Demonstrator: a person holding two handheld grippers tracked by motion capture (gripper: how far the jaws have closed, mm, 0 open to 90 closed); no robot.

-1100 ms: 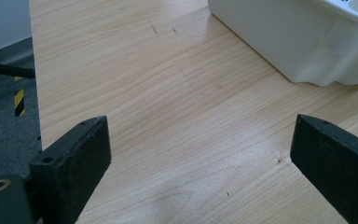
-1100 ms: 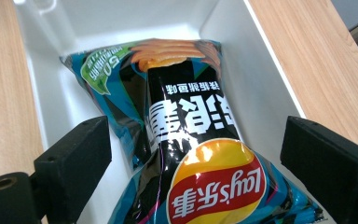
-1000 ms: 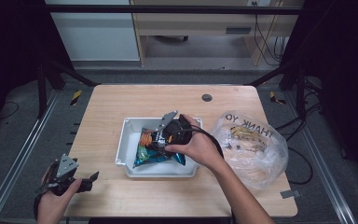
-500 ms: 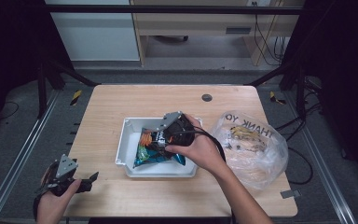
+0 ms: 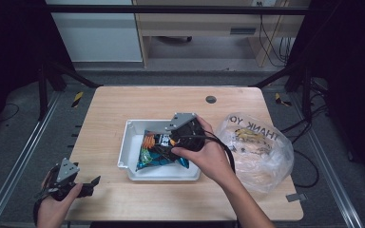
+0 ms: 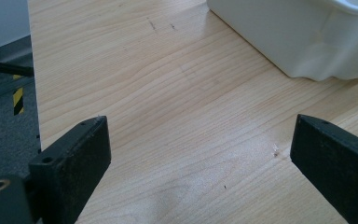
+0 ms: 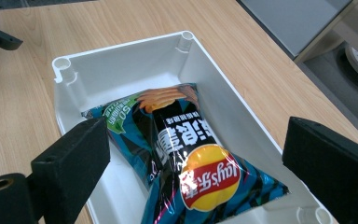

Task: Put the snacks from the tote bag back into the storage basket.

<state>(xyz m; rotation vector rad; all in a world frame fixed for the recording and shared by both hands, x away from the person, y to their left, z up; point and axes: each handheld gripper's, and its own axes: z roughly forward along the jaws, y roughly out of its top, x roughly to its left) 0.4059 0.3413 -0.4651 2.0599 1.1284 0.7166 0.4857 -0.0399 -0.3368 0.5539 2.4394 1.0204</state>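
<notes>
Right now I hold my right gripper (image 7: 193,154), jaws wide, over the chip bag (image 7: 186,158) lying lengthwise in the white bin (image 5: 129,164); my left gripper (image 5: 73,183), also wide, idles at the table's (image 5: 123,102) near-left corner.

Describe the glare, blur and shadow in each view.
High view: dark surroundings, evenly lit table, glare on the plastic bag. Left gripper view: sharp wood grain, soft shadow near the left claw. Right gripper view: shiny highlights on the chip bag in the white bin, right claw slightly blurred.
</notes>
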